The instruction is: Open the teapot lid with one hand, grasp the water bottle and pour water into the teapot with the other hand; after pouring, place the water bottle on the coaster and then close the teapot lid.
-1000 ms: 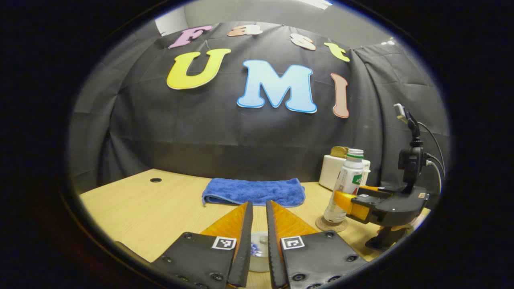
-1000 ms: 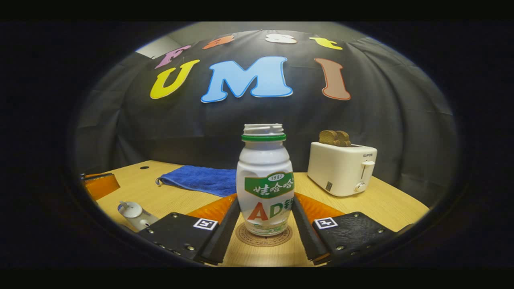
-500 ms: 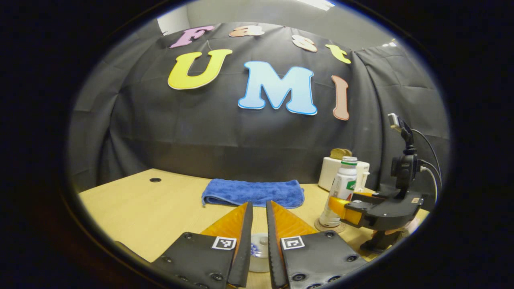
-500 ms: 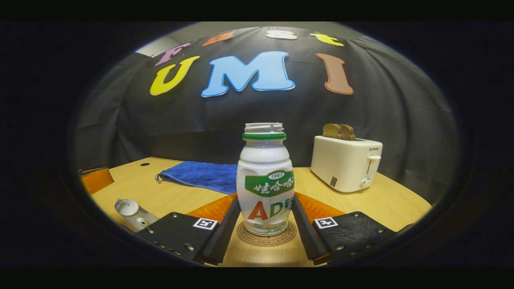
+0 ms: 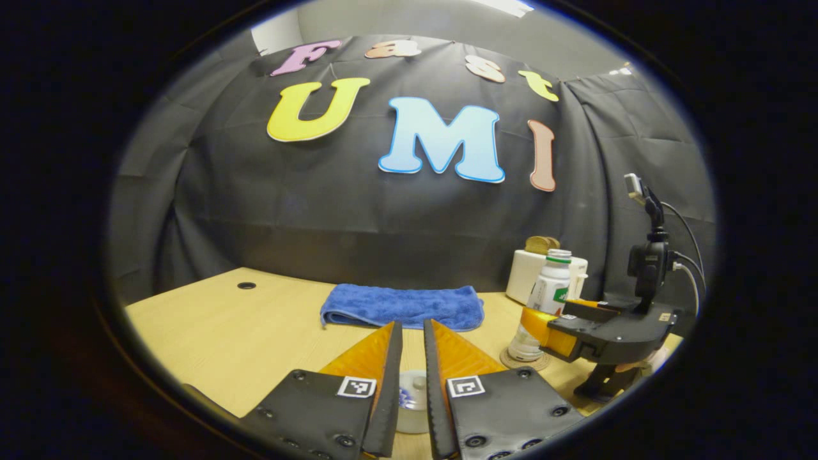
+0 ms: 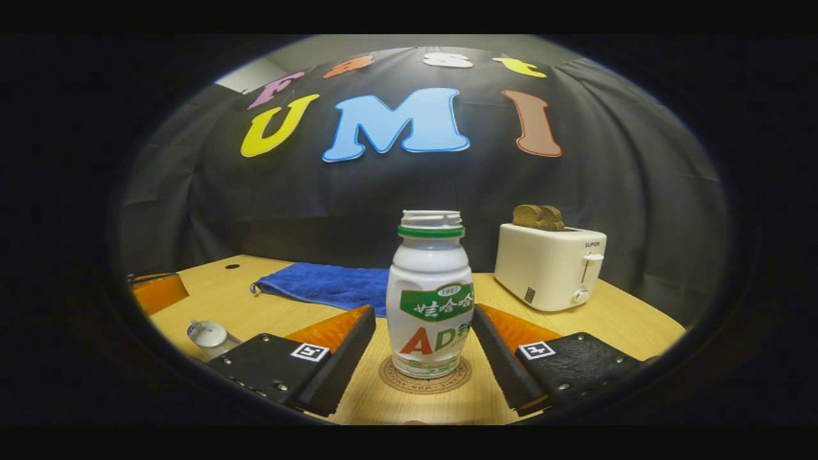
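The white water bottle [image 6: 429,300] with a green band and no cap stands upright on the round coaster [image 6: 425,378]. My right gripper [image 6: 423,313] is open, one finger on each side of the bottle with a gap to it. The left gripper view shows the bottle [image 5: 549,287], the coaster [image 5: 524,363] and the right gripper [image 5: 537,322] at the right. My left gripper [image 5: 412,324] has its fingers almost together on the knob of the white teapot lid [image 5: 414,399]. The white teapot [image 6: 211,335] sits low at the left, partly hidden.
A folded blue towel [image 5: 402,306] lies at the back of the wooden table [image 5: 223,332]. A white toaster [image 6: 549,265] with bread in it stands at the back right, behind the bottle. The booth's black cloth closes off the far side.
My right gripper's fingers have spread apart and let go of the bottle, which stays upright on the coaster. The left gripper has kept its place and grip.
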Demonstrator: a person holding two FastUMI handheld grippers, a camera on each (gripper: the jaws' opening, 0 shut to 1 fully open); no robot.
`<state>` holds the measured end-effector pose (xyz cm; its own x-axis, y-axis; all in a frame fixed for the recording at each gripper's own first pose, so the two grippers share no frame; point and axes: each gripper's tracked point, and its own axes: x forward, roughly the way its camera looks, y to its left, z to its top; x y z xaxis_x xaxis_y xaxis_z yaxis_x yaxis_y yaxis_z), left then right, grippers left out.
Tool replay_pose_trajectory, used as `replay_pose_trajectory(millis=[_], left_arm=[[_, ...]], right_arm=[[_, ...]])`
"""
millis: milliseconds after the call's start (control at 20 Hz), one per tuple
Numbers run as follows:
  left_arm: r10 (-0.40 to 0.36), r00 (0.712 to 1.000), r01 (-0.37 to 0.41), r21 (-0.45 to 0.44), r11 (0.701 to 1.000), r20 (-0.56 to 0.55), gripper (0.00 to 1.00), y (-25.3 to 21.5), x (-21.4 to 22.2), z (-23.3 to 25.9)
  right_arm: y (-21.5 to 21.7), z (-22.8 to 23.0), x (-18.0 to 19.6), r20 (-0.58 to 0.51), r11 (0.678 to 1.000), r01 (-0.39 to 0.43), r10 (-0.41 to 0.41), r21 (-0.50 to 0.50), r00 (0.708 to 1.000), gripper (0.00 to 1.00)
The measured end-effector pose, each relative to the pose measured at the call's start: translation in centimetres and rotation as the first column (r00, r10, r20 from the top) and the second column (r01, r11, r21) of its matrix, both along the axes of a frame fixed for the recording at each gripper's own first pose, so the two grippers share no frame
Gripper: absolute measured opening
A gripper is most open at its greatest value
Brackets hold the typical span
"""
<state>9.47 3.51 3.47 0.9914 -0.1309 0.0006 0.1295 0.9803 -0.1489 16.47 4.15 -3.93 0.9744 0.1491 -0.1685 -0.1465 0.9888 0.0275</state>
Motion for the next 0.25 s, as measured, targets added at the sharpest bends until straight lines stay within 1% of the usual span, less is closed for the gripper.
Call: replay_pose_trajectory(millis=[50, 100, 250], left_arm=[[0.001, 1.0, -0.001, 0.0, 1.0, 0.0, 0.27, 0.01, 0.11, -0.09], [0.001, 1.0, -0.001, -0.001, 1.0, -0.001, 0.29, 0.05, 0.03, -0.08], [0.0, 1.0, 0.0, 0.001, 1.0, 0.0, 0.29, 0.02, -0.02, -0.05]], right_arm=[[-0.11, 0.15, -0.16, 0.004, 1.0, 0.004, -0.004, 0.0, 1.0, 0.93], [-0.29, 0.29, -0.3, 0.009, 1.0, 0.009, -0.009, 0.0, 1.0, 0.93], [-0.82, 0.75, -0.95, 0.024, 1.0, 0.023, -0.023, -0.002, 0.999, 0.93]])
